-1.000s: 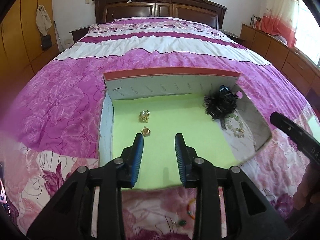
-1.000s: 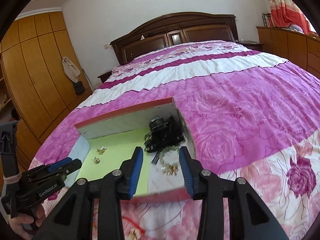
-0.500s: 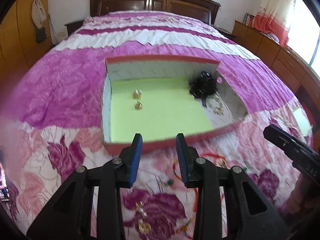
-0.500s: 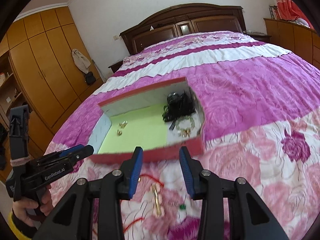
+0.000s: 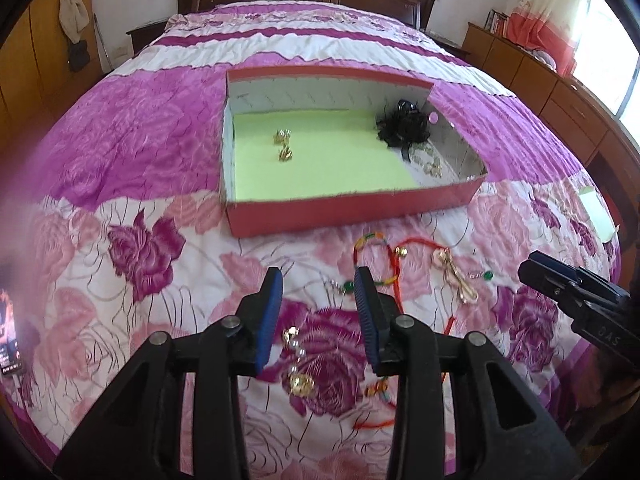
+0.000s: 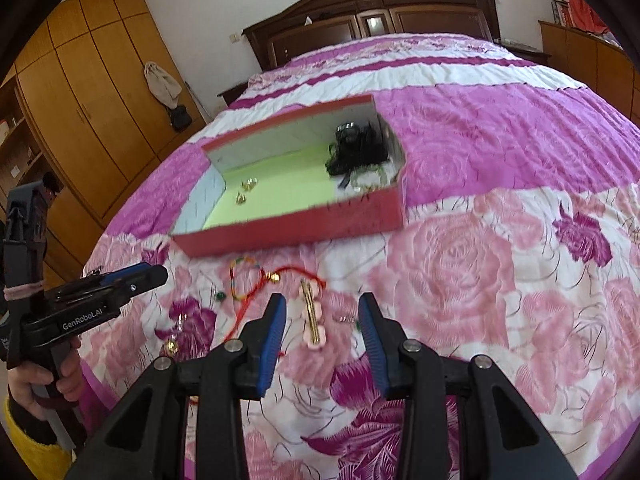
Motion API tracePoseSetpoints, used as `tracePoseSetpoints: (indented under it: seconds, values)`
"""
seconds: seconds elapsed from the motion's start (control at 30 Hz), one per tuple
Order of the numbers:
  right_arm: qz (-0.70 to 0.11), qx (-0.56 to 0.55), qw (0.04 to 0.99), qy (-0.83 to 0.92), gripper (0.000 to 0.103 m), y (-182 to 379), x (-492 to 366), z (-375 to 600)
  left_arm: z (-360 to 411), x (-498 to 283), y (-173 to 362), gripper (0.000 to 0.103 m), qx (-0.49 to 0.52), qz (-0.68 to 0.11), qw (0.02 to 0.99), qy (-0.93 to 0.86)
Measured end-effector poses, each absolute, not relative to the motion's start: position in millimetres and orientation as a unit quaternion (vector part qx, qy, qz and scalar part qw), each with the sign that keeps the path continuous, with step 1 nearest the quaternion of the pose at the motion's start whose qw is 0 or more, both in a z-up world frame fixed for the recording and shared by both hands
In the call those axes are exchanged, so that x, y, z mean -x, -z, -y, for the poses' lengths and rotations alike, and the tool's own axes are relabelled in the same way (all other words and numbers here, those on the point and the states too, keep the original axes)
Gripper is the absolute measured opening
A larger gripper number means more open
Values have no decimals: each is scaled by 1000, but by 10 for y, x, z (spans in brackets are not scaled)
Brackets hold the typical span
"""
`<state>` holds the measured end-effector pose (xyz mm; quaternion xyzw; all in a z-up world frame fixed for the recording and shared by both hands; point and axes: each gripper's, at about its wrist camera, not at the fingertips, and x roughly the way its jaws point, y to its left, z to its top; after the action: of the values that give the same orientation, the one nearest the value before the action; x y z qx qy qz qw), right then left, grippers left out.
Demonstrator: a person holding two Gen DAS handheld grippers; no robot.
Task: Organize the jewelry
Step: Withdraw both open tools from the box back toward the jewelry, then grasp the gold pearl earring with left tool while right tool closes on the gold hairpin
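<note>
A red box [image 5: 352,208] [image 6: 304,228] with a green floor lies on the bed. In it are two gold earrings [image 5: 283,145] [image 6: 245,191], a black hair piece [image 5: 403,128] [image 6: 358,152] and a gold chain [image 5: 430,165]. On the quilt in front of the box lie a red cord bracelet [image 5: 394,268] [image 6: 256,284], a pink-and-gold hair clip [image 5: 456,274] [image 6: 312,318], a pearl-and-gold earring [image 5: 298,364] and green bead earrings [image 5: 347,287]. My left gripper [image 5: 318,320] is open and empty above the pearl earring. My right gripper [image 6: 322,330] is open and empty over the hair clip.
The bed has a pink and purple rose quilt [image 5: 140,240] and a dark wooden headboard [image 6: 380,12]. Wooden wardrobes [image 6: 80,100] stand to the left, low cabinets [image 5: 540,68] to the right. A green sheet [image 5: 598,210] lies near the bed's right edge.
Both grippers have pulled back from over the box toward the near edge of the bed. The loose jewelry on the quilt has come into view. Both stay open.
</note>
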<state>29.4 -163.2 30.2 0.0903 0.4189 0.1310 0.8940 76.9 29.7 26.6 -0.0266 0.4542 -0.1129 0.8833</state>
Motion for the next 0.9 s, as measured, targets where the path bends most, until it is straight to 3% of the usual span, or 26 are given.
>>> tracePoseSetpoints:
  seconds: [0.9]
  values:
    - [-500,-59,851,-149,41,267,-609,1311,-370,-600,322,26,45,-515,848,114]
